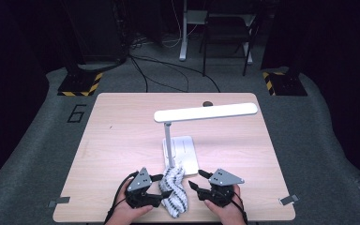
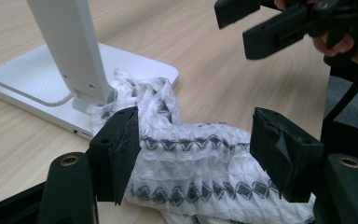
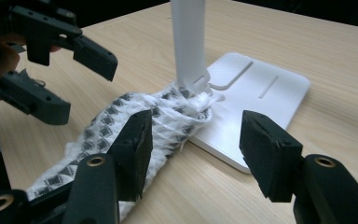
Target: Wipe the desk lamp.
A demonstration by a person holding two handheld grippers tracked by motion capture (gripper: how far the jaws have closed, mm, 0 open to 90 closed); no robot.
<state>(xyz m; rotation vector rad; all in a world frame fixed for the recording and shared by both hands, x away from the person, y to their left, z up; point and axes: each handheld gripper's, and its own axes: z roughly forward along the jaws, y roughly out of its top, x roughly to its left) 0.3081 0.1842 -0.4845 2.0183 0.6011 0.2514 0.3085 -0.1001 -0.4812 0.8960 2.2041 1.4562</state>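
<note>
At table's near edge – patterned cloth (image 1: 174,191) (against lamp base (image 1: 187,152)) between left hand-held gripper (image 1: 161,185) and right hand-held gripper (image 1: 198,180) – both spread

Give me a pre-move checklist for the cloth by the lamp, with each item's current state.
1. Left gripper jaws apart: ok, open, pads off the cloth.
2. Right gripper jaws apart: ok, open, nothing pinched.
3. Cloth lying on the table: ok, bunched between the two grippers.
4. Cloth free of the lamp: not ok, its far end rests on the base against the post.
5. Lamp upright: ok.
6. Cloth lying flat for a clean pinch: not ok, crumpled and twisted.
</note>
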